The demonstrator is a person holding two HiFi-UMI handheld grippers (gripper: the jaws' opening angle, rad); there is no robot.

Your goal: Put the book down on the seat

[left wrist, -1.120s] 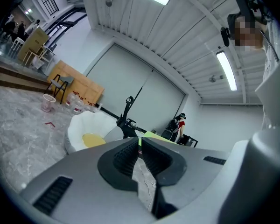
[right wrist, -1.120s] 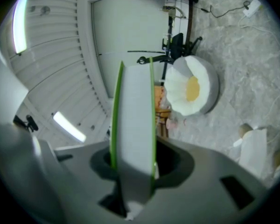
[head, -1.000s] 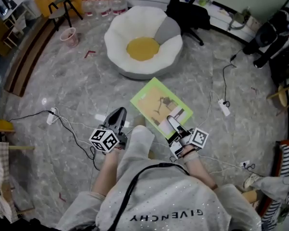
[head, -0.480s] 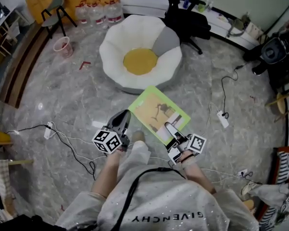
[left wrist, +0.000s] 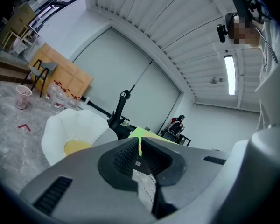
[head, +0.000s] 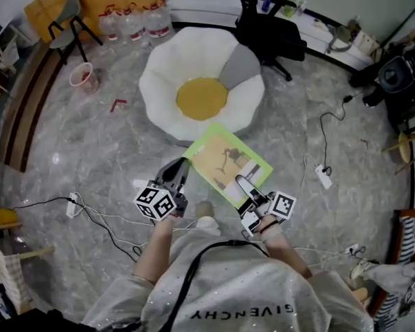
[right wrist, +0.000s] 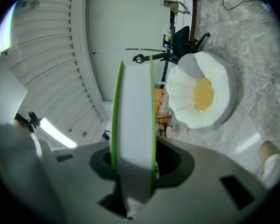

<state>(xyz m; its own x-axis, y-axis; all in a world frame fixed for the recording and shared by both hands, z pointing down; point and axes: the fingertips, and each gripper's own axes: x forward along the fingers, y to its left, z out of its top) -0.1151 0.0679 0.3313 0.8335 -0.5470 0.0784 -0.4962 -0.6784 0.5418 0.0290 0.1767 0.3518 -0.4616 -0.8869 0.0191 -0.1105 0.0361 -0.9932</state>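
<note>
Head view, book: flat and green [head: 225,159], carried in the air over the floor [head: 90,151], just short of the seat's near rim; not yet on it.
Head view, right gripper: yours [head: 245,185] is clamped on the book's near short edge; this one alone carries the load.
Head view, left gripper: it [head: 180,167] sits just beside the book's left corner.
Head view, seat: white and petal-shaped [head: 155,81]; yellow centre [head: 202,97] straight ahead of you, beyond the book's far corner.
Head view, axis: the book's long side runs from your right gripper towards the seat, so I'd judge a forward reach takes it there.
Left gripper view, jaws: drawn in to a narrow slit; nothing pinched that I can make out; a sliver of green book [left wrist: 141,134] shows past them; seat [left wrist: 67,122] off to the left.
Right gripper view, jaws: closed on the book [right wrist: 135,115], seen edge-on, white pages between green covers; seat [right wrist: 177,85] ahead and to the right.
</note>
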